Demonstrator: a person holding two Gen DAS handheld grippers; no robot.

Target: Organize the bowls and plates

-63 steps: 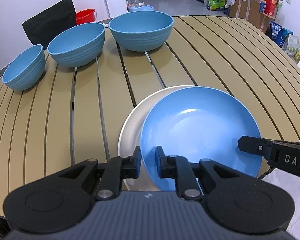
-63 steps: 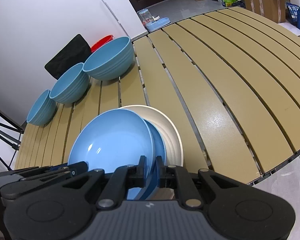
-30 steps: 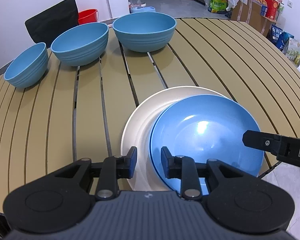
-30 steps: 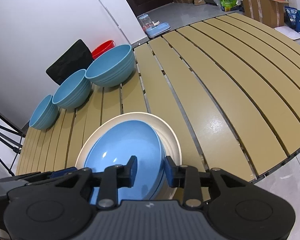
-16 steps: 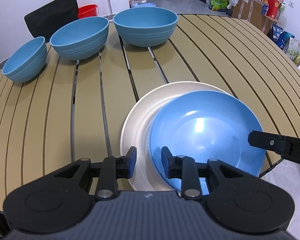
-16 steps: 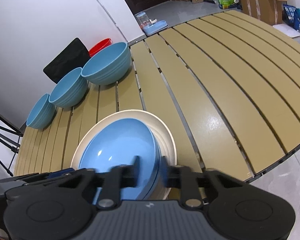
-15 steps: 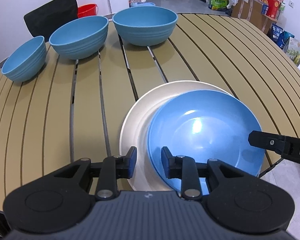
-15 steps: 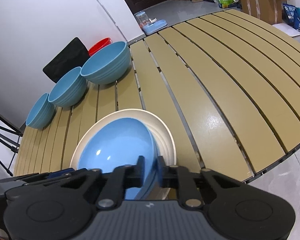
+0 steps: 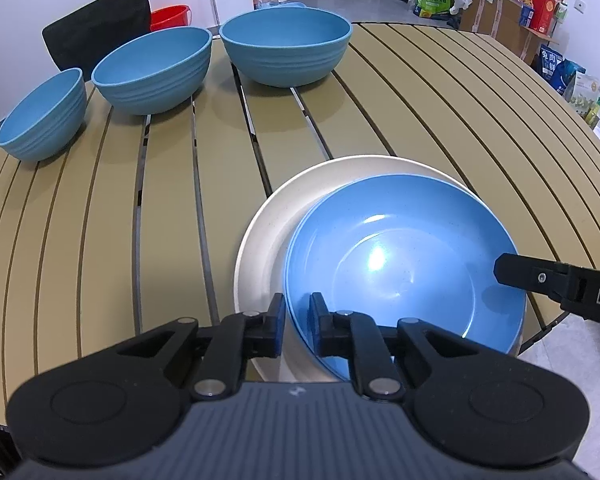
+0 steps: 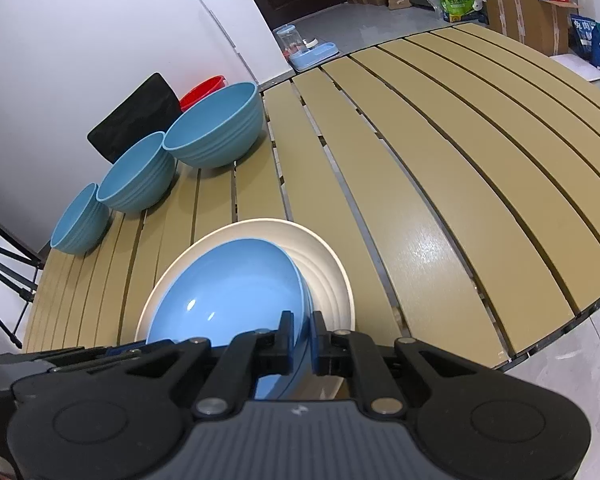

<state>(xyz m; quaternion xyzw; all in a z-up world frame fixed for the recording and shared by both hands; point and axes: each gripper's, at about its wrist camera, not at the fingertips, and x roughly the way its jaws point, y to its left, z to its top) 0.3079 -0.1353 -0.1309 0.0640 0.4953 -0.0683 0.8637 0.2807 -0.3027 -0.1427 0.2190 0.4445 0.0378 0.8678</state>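
- Your left tongs [image 9: 296,322] have just been closing and now pinch the near rim of the glossy blue round plate [image 9: 404,264], low in the centre of the left wrist view.
- Your right tongs [image 10: 301,338] are clamped on the same plate's rim, at the bottom centre of the right wrist view; they show as a black bar at the right edge of the left view.
- The blue plate sits on the larger cream round plate [image 9: 276,220], pushed off-centre toward the near edge of the tan slatted table [image 9: 172,200].
- There seems to be a second blue rim just under the top one; you could lift two plates or drag the lower one askew.
- With only thin rim grips, uneven lifting may tilt the plate and let it slip out.
- The stack is near the table edge, so a nudge could push the cream plate off.
- The three blue ribbed bowls [image 9: 288,50] at the upper left stand well apart and look safe.
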